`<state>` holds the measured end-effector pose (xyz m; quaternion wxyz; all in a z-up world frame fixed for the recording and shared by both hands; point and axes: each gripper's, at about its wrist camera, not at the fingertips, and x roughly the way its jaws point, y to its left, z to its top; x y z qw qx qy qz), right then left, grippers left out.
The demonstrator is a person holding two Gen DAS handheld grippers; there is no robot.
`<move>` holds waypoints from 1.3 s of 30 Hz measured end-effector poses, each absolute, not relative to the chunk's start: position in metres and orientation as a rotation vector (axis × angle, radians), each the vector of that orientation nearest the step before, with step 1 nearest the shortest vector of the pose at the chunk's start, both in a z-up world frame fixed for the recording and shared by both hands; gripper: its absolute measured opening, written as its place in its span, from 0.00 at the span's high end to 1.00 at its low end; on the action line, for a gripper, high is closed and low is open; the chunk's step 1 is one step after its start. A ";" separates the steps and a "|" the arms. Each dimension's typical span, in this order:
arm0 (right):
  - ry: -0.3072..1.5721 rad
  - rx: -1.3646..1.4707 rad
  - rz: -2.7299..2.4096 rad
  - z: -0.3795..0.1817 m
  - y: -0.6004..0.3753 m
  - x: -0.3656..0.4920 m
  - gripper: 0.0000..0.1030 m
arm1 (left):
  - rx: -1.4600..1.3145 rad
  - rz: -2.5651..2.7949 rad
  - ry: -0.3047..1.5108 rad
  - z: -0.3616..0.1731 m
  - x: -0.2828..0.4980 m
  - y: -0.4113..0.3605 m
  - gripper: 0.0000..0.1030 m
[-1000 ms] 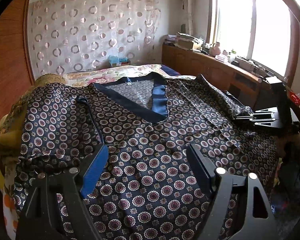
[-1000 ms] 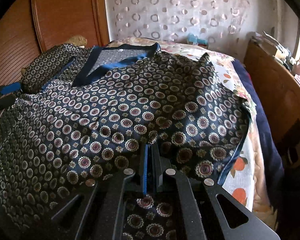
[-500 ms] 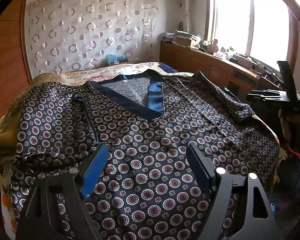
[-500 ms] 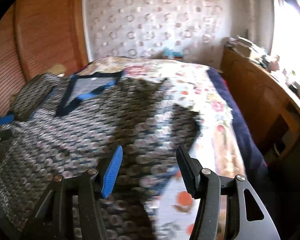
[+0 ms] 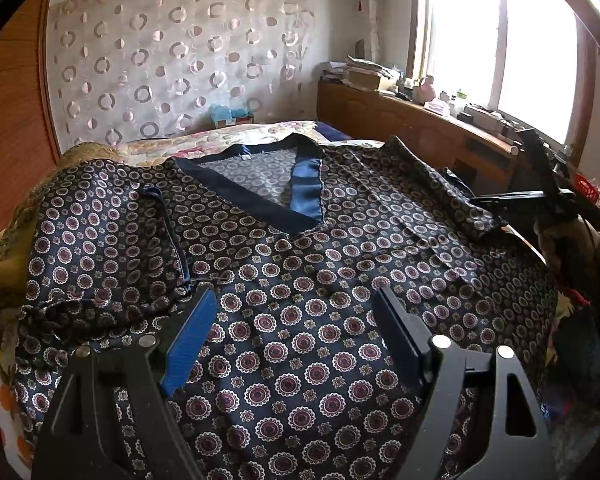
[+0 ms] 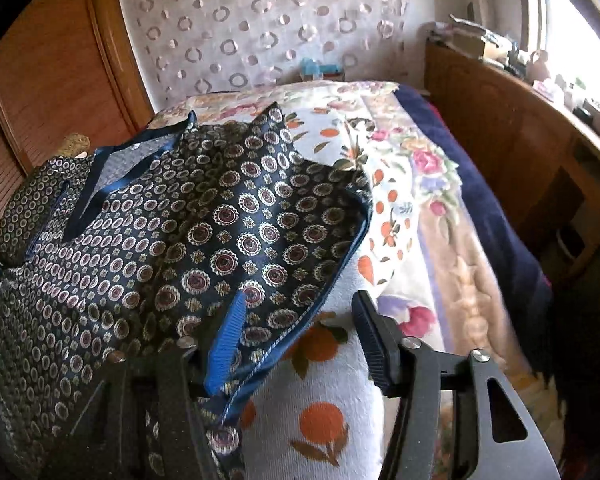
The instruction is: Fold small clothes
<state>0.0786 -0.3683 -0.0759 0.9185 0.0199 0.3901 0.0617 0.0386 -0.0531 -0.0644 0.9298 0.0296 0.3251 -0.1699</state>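
A dark navy shirt [image 5: 300,272] with a round medallion print and a blue V-neck band lies spread on the bed, both sleeves folded in over the body. It also shows in the right wrist view [image 6: 180,232]. My left gripper [image 5: 292,336] is open and empty, just above the shirt's lower front. My right gripper [image 6: 300,332] is open and empty over the shirt's right edge and the bedspread; it appears in the left wrist view [image 5: 540,192] at the far right.
A floral bedspread [image 6: 412,200] covers the bed. A wooden cabinet [image 5: 420,128] with clutter runs under the window on the right. A wooden wardrobe [image 6: 52,80] stands on the left. A patterned curtain [image 5: 172,72] hangs behind. A tissue box [image 5: 232,116] sits at the bed's head.
My right gripper was shut on the shirt fabric one second ago; it has opened, let go and drawn back to the right edge. The left gripper has barely moved.
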 end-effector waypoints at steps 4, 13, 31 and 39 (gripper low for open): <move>0.811 0.019 0.155 -0.076 -0.366 0.094 0.98 | 0.058 -0.345 0.665 -0.064 0.038 -0.052 0.21; 0.657 -0.051 0.252 -0.022 -0.321 0.093 0.99 | 0.040 -0.324 0.658 -0.062 0.038 -0.041 0.21; 0.679 -0.091 0.207 -0.035 -0.306 0.115 0.50 | 0.012 -0.296 0.645 -0.058 0.040 -0.023 0.21; 0.825 -0.110 0.171 -0.076 -0.312 0.143 0.50 | 0.008 -0.284 0.648 -0.058 0.044 -0.017 0.21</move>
